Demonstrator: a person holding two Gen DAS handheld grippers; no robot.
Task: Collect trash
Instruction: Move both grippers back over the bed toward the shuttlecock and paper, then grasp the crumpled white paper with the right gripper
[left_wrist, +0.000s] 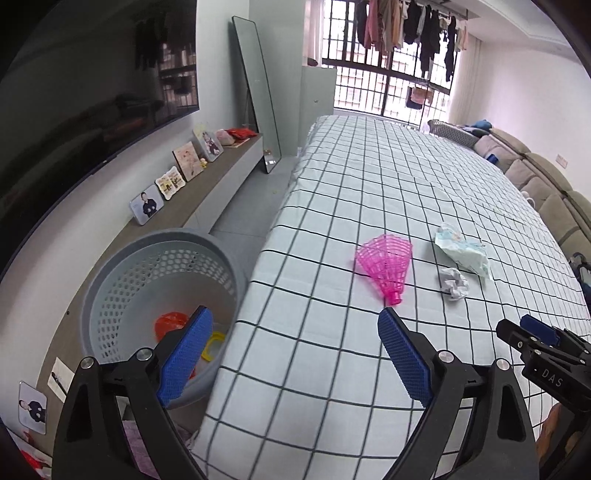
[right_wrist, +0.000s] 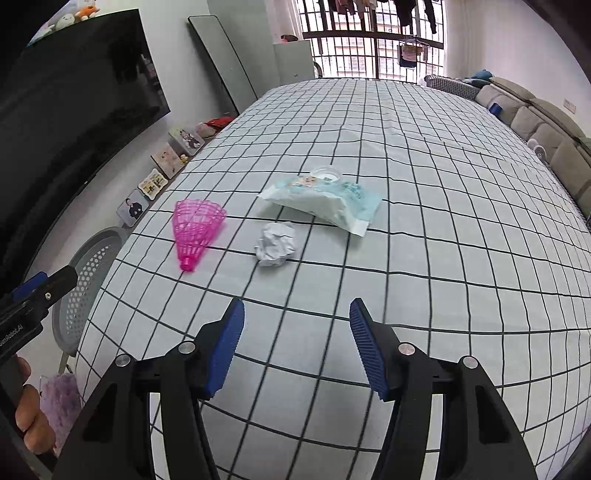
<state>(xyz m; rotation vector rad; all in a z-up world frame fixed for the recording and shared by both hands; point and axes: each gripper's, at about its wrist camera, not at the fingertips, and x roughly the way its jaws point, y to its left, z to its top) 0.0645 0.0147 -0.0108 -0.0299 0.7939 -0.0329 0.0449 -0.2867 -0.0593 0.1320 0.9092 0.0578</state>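
Beside the worktop's left edge, the basket (left_wrist: 110, 280) already holds some trash; the pink shuttlecock (right_wrist: 195, 229), crumpled paper (right_wrist: 276, 243) and wrapper (right_wrist: 325, 201) remain mid-worktop. Left gripper (left_wrist: 295, 354) and right gripper (right_wrist: 295, 339) fingers gape, empty.

The left gripper (left_wrist: 291, 326) is hovering with its blue pads wide apart and nothing between them, straddling the edge of the desk (left_wrist: 332, 369), which is wearing a checked cloth. Below its left pad a grey perforated basket (left_wrist: 110, 288) is standing on the floor, holding an orange scrap (left_wrist: 170, 323) and something yellow (left_wrist: 214, 345). On the cloth a pink mesh cone (left_wrist: 386, 260), a crumpled paper ball (left_wrist: 454, 282) and a pale wrapper (left_wrist: 461, 251) are lying near each other. The right gripper (left_wrist: 532, 332) is showing at the right edge.
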